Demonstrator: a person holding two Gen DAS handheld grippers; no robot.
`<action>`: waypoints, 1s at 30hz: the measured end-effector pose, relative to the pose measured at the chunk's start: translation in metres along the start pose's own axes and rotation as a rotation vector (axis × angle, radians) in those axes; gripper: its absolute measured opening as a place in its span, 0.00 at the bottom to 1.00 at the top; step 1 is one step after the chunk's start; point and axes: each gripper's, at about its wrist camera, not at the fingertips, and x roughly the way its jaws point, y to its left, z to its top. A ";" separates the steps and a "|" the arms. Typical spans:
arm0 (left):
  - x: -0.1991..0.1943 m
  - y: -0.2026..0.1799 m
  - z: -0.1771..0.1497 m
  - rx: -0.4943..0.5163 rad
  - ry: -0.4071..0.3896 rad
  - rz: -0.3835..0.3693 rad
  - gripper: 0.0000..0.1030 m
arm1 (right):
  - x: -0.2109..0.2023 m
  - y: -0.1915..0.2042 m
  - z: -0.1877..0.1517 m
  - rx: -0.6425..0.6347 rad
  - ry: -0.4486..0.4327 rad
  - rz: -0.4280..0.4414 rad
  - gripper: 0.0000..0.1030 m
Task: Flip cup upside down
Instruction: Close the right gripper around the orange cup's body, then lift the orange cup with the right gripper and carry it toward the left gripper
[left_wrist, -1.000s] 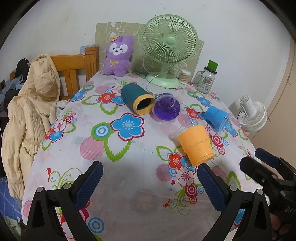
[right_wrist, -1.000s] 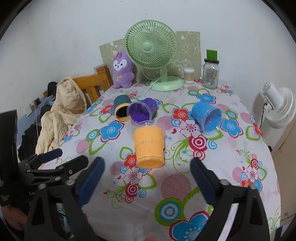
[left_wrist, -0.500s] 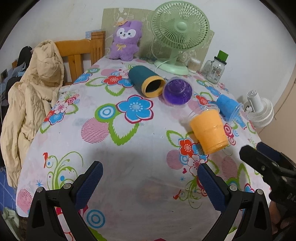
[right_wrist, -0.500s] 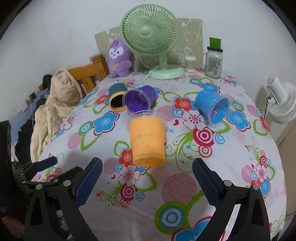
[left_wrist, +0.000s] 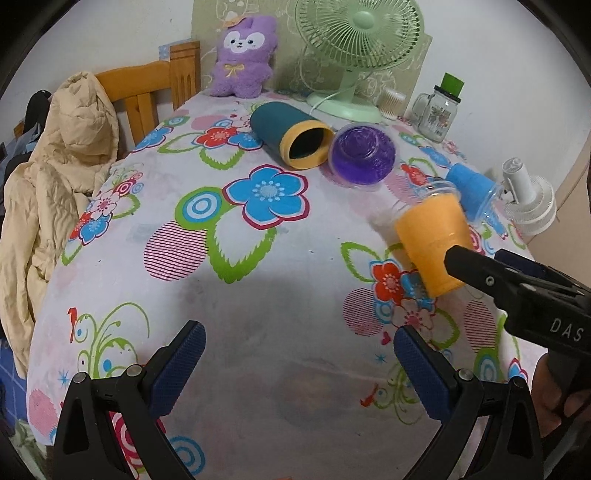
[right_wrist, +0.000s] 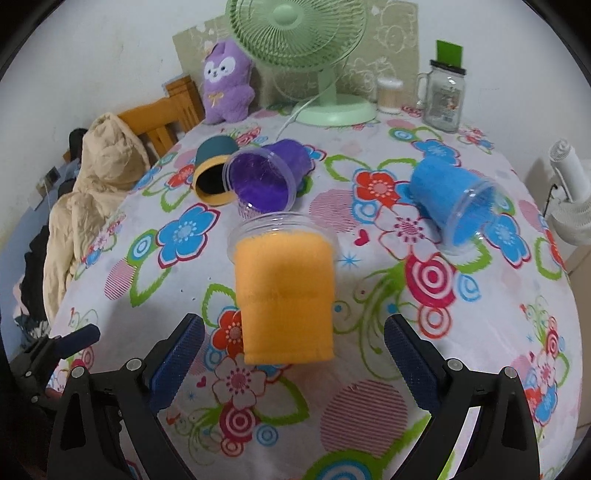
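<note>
Floral cloth covers the table (right_wrist: 498, 369), with a white wall behind it. Along the far edge stand a green fan (right_wrist: 314, 55), a purple plush toy (right_wrist: 227, 86) and a glass jar (right_wrist: 443, 98) with a green lid; a wooden chair (left_wrist: 147, 92) draped with a beige jacket (left_wrist: 55, 166) sits at the left edge.

Four cups lie on their sides. The orange cup (right_wrist: 286, 295) rests near the middle of the table, its long axis running from the near edge toward the far edge, closed base toward the near edge and clear-rimmed mouth pointing at the fan. Beyond it lie the purple cup (right_wrist: 269, 175) and the teal cup (right_wrist: 214, 173), side by side with their mouths toward the near edge. The blue cup (right_wrist: 450, 199) lies toward the right edge, mouth facing near-right.

The right gripper (right_wrist: 293, 356) has its fingers spread wide, one on each side of the orange cup's base, apart from it. The left gripper (left_wrist: 299, 363) is also spread, holding nothing, over bare cloth at the near edge, left of the orange cup.
</note>
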 end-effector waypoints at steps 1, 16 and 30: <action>0.001 0.001 0.001 -0.001 0.003 0.003 1.00 | 0.004 0.001 0.001 -0.005 0.009 0.002 0.96; 0.020 0.007 0.010 -0.005 0.038 0.015 1.00 | 0.036 0.005 0.014 -0.035 0.082 0.031 0.71; 0.014 0.003 0.007 -0.002 0.030 0.010 1.00 | 0.022 0.010 0.013 -0.060 0.054 0.037 0.63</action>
